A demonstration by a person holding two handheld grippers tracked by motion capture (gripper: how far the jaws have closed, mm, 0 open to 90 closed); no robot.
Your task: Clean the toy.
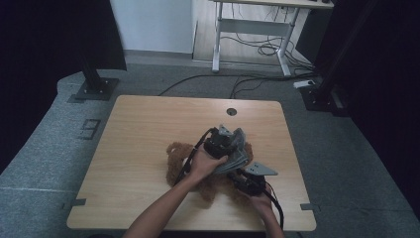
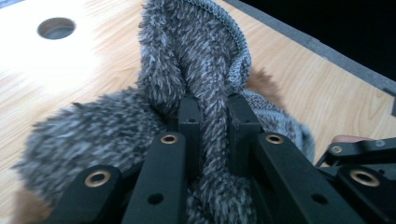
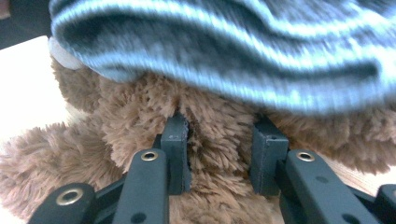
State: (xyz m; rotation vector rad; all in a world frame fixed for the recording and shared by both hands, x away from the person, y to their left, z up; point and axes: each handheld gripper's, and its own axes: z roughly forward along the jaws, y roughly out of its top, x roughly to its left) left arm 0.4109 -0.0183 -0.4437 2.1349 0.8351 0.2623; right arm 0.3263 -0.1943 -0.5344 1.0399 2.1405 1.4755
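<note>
A brown teddy bear (image 1: pixel 174 159) lies near the front middle of the wooden table (image 1: pixel 143 124). A grey fluffy knitted garment (image 1: pixel 239 154) with pale stripes sits over the bear's upper part. My left gripper (image 1: pixel 229 144) is shut on a fold of that garment (image 2: pixel 196 70), which runs up between its two jaws at the left gripper (image 2: pixel 214 112). Nearer the front edge, my right gripper (image 1: pixel 240 176) is shut on the bear's brown fur (image 3: pixel 140 107), pinched between the jaws of the right gripper (image 3: pixel 219 135), just under the striped garment (image 3: pixel 233 46).
A round cable hole (image 1: pixel 231 112) is in the table's far side, also the hole (image 2: pixel 56 28). Beyond the table stand two black stand bases (image 1: pixel 94 89) (image 1: pixel 322 96), a white desk frame (image 1: pixel 247 29) and floor cables (image 1: pixel 257 49).
</note>
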